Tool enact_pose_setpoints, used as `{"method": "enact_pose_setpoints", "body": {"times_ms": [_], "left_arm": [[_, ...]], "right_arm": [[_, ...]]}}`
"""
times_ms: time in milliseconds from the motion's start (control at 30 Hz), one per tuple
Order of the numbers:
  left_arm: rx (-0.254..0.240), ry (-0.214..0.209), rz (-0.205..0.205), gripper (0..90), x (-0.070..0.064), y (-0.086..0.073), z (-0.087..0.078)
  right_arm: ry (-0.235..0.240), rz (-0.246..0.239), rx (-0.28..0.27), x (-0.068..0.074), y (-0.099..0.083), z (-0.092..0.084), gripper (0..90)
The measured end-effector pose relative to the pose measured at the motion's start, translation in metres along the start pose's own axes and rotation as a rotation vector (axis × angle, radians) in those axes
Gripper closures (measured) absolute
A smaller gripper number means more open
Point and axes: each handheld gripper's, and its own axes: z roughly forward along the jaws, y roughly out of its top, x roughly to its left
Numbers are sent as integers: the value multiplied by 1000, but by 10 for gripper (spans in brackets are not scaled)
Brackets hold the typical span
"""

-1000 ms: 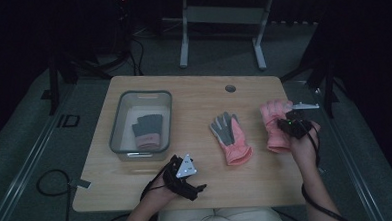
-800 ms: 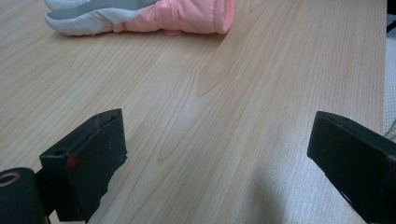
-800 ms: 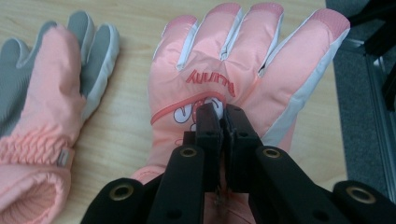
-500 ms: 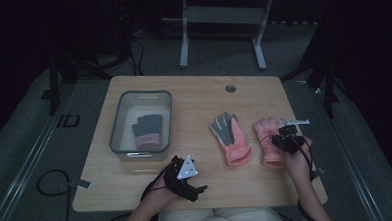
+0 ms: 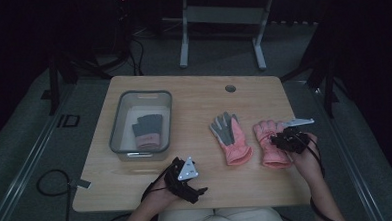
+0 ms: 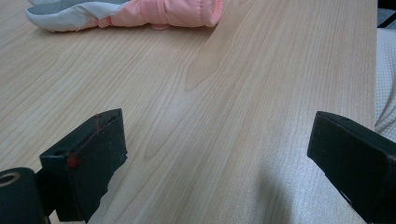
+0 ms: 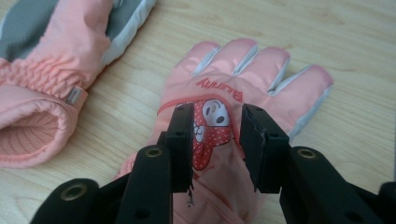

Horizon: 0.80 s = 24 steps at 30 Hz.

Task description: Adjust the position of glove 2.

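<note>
Dark floor and a metal frame ring the light wooden surface (image 5: 194, 105), which carries everything of interest. Largest on it is the clear plastic bin (image 5: 116, 130) at the left, holding a grey-and-pink glove (image 5: 147, 131) flat on its bottom. Right of centre lies a pink glove, palm side up (image 5: 230, 136), grey palm showing, cuff toward the person. Just beside it, apart but near, lies the second pink glove (image 7: 261, 70), back up with its cartoon patch and lettering showing, fingers spread and flat on the wood. Over its back stands the right gripper (image 7: 215, 140), whose jaws have just been opening; they now stand partly apart with the patch between them, and the pads do not seem to pinch the fabric (a release, by the look of it). The left gripper (image 6: 219, 158) rests near the front edge, jaws wide apart over bare wood and holding nothing. To finish this step well, the right gripper would likely best open a little further and lift straight up, so that no pad drags the fabric and the pair stays side by side, fingers pointing the same way.
</note>
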Motion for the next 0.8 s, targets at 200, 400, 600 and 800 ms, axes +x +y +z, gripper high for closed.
{"method": "enact_pose_setpoints", "body": {"times_ms": [200,400,600,800], "left_arm": [[-2,-1,-7,42,1,-1,-1],[-3,-6,-2,42,-1,0,0],[-11,-8,-13,42,0,0,0],[-16,-4,-21,42,1,0,-1]], "right_arm": [[-38,-23,32,3,-7,14,641],[-36,-16,52,-1,-11,26,703],[-22,37,22,-2,-14,30,830],[-40,63,-22,-6,-2,15,865]]}}
